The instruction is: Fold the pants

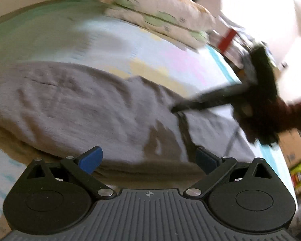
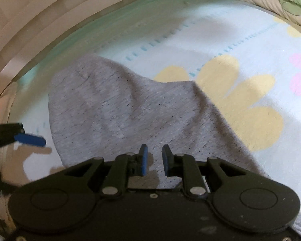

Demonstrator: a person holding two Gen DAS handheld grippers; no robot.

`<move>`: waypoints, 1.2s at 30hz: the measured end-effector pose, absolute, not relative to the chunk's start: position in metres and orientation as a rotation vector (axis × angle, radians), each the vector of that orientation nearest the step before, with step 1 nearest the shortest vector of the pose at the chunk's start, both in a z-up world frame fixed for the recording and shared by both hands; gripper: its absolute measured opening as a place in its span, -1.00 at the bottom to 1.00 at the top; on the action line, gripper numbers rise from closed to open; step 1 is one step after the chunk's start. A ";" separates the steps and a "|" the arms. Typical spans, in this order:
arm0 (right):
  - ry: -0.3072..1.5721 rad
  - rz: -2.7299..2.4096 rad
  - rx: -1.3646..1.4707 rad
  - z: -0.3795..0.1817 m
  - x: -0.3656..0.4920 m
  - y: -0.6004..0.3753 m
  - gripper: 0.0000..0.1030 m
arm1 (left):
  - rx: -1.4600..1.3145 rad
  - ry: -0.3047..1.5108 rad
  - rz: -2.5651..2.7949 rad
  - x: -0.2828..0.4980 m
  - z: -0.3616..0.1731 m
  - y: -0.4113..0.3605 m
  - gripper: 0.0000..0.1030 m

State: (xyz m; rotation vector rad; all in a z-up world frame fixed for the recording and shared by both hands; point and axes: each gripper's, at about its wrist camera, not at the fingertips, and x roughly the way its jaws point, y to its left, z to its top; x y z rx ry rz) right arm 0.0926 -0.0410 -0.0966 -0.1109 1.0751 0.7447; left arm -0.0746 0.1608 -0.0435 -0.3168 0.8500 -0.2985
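Lying flat on a bed sheet (image 2: 260,46) printed with yellow and pink flowers, the grey pants (image 2: 130,108) were spread beneath both grippers, their far edge rounded toward the sheet's pale green border. In the left wrist view the pants (image 1: 80,104) ran across the middle of the frame, blurred, with creases in the cloth. Left gripper (image 1: 149,159): jaws stood wide apart, blue pads at either side, nothing between them; cloth lay below them, not touched as far as could be told. Right gripper (image 2: 154,159): jaws parted by a narrow gap, blue pads facing each other, no cloth pinched between them; grey fabric showed through the gap underneath. The right gripper (image 1: 176,108) also appeared in the left view, blurred, its tip near the pants, gripped by a hand (image 1: 256,120) in a dark sleeve. Floral-patterned pillows (image 1: 162,20) lay stacked at the far side of the sheet.
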 end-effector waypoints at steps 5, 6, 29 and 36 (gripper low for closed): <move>1.067 0.816 -0.142 -0.096 0.067 -0.026 -0.59 | -0.471 0.877 -0.091 -0.067 -0.055 0.194 0.95; 1.071 0.833 -0.147 -0.096 0.062 -0.022 -0.59 | -0.505 0.880 -0.062 -0.065 -0.058 0.201 0.95; 1.172 0.992 -0.304 -0.132 0.015 0.009 -0.56 | -0.790 0.836 0.166 -0.032 -0.104 0.277 0.98; 1.178 0.991 -0.288 -0.132 0.016 0.006 -0.56 | -0.899 0.763 0.150 -0.007 -0.113 0.290 0.98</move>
